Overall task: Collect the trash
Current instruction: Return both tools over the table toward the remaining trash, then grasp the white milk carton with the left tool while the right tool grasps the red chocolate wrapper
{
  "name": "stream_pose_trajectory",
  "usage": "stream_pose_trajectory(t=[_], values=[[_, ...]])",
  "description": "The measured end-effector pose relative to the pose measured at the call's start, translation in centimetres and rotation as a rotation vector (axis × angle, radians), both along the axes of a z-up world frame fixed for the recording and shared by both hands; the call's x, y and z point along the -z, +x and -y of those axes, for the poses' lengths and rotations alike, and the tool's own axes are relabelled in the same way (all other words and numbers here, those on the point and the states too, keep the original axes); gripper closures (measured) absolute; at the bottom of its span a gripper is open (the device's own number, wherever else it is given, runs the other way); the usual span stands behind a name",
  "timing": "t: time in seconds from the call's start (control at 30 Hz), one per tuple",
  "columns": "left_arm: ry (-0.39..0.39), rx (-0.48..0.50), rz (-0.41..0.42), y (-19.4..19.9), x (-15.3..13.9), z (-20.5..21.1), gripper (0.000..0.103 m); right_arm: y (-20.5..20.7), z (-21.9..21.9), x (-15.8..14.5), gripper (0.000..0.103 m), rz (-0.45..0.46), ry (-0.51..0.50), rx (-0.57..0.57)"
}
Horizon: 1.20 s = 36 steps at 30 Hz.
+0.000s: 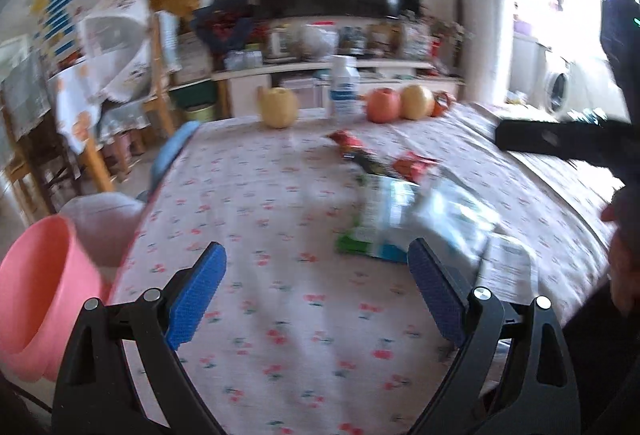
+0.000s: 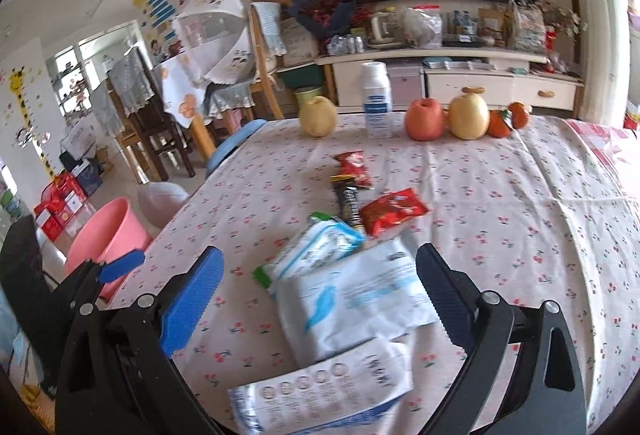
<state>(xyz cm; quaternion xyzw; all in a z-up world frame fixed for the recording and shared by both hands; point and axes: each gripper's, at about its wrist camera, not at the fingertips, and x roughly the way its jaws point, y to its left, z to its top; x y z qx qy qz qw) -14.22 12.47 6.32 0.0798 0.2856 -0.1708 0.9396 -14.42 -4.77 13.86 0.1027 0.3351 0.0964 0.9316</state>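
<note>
Nothing was collected yet: both my grippers, left point(image 1: 316, 275) and right point(image 2: 320, 281), gaped wide and empty, wrappers point(image 2: 352, 291) mid-frame, pink bin point(image 2: 108, 235) at left.

six wrappers lie on the surface: three white-and-blue packets point(image 2: 352, 299) near, one red wrapper point(image 2: 394, 210) at the middle right, one dark bar wrapper point(image 2: 349, 201) and one small red wrapper point(image 2: 354, 163) beyond. along the far edge stand three apples point(image 2: 468, 116), two small orange fruits point(image 2: 499, 124) and one white bottle point(image 2: 377, 101). one pink bucket point(image 2: 106, 235) sits left, off the surface.
</note>
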Motion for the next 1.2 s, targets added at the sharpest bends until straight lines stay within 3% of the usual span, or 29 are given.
stream_pose_trajectory(t=[0.2,0.47,0.73,0.97,1.2], values=[[0.054,0.175,-0.023,-1.7,0.2,4.6,0.010,0.7,4.1,0.4,0.007,-0.026,0.012,0.071],[0.150,0.323,-0.098,-3.2,1.8,9.7,0.010,1.9,10.4,2.0,0.007,-0.097,0.103,0.181],[0.233,0.357,-0.165,-3.0,4.3,12.5,0.010,3.7,12.4,3.4,0.007,-0.171,0.151,0.169],[0.221,0.367,-0.212,-2.0,5.0,13.2,0.012,6.4,10.3,4.4,0.007,-0.223,0.165,0.073],[0.217,0.375,-0.232,-1.9,5.4,13.6,0.021,8.9,8.7,5.6,0.007,-0.251,0.142,0.032]])
